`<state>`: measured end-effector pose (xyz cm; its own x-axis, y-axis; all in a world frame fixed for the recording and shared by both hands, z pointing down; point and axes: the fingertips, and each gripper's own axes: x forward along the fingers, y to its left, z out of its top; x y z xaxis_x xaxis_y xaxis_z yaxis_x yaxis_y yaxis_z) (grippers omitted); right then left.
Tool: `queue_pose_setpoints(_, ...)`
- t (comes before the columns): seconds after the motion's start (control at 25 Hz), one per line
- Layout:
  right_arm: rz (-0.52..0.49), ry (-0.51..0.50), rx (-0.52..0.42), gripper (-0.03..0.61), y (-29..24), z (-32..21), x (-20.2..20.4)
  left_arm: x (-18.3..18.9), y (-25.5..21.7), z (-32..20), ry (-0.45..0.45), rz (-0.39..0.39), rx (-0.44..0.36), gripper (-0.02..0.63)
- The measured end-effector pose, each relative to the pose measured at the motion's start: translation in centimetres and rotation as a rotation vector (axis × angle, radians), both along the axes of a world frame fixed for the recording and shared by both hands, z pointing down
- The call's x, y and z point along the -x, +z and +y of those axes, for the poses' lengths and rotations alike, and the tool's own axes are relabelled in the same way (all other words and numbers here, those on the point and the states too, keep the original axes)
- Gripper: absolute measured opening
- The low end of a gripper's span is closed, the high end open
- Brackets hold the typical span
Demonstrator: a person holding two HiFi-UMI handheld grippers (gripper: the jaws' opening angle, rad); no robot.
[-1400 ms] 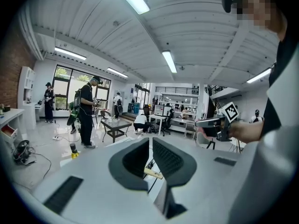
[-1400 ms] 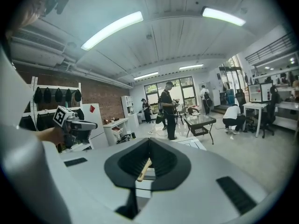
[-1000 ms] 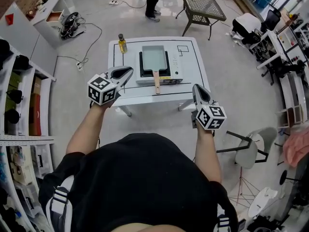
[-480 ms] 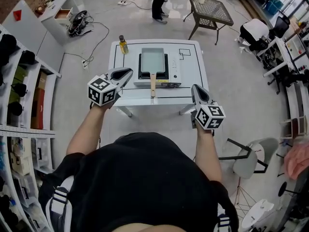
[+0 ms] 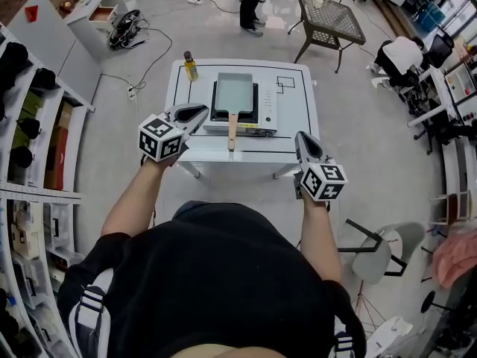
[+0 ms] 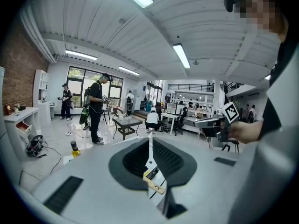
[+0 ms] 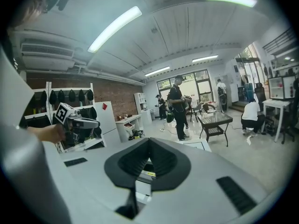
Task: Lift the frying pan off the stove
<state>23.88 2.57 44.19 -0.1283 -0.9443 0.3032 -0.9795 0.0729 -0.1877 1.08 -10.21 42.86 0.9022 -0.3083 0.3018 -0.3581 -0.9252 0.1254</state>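
Observation:
A rectangular grey frying pan (image 5: 234, 93) with a wooden handle (image 5: 232, 130) sits on a portable stove (image 5: 265, 112) on the white table (image 5: 298, 99). The handle points toward me. My left gripper (image 5: 200, 110) is shut and empty, hovering over the table's near left corner, left of the handle. My right gripper (image 5: 301, 137) is shut and empty, just off the table's near right corner. In the left gripper view the shut left gripper (image 6: 150, 139) has the handle (image 6: 154, 183) showing below its tips. The right gripper view shows the shut right gripper (image 7: 148, 142) with the stove (image 7: 147, 174) beyond.
A small oil bottle (image 5: 189, 66) stands at the table's far left corner. A person (image 5: 253, 6) stands behind the table beside a wire side table (image 5: 328, 13). Shelves (image 5: 30, 118) line the left; chairs and desks stand at the right.
The head view has drifted, so the table sits slightly further left in it. Both grippers have edged a little toward the table, jaws still shut.

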Motion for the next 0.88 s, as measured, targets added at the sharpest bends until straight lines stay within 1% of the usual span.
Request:
queue_pose_setpoints(0.36,-0.002,-0.042,0.002,0.006,0.2,-1.7,0.4,-0.5,0.2,-0.8,-0.013,-0.002,0.0,0.031)
queue_pose_setpoints(0.88,-0.009,-0.044,0.022,0.006,1.3,-5.3,-0.2,-1.3,1.4,-4.0,-0.013,-0.004,0.017,0.031)
